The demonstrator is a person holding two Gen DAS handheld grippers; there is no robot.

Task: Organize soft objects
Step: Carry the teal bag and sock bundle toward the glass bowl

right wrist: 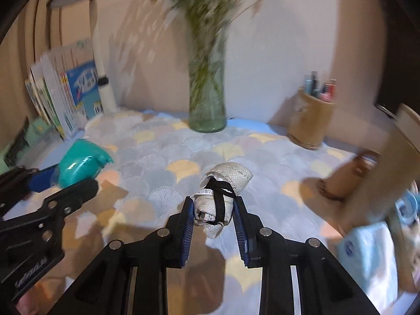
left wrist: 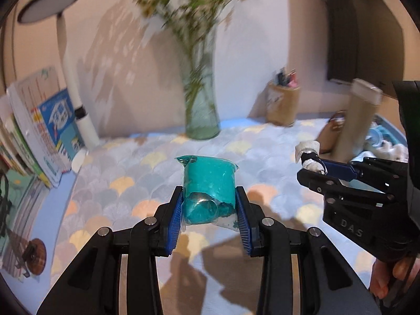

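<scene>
Left tongs (left wrist: 209, 204) clamped on slick teal bagged bundle (left wrist: 208, 183); right tongs (right wrist: 213, 216) clamped on tied white roll (right wrist: 223, 186). Plastic may slip; vase (right wrist: 207, 99), upper centre, could be knocked.

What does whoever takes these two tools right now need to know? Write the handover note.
Left tool: shut on the teal bundle in clear wrap, held above the patterned tablecloth.
Right tool: shut on the white rolled cloth tied with a black strap, also held up.
The bin of other soft things sits at the right edge.
Done: both items picked up.
Left: neither is set down yet; probably carry them to the bin.
</scene>
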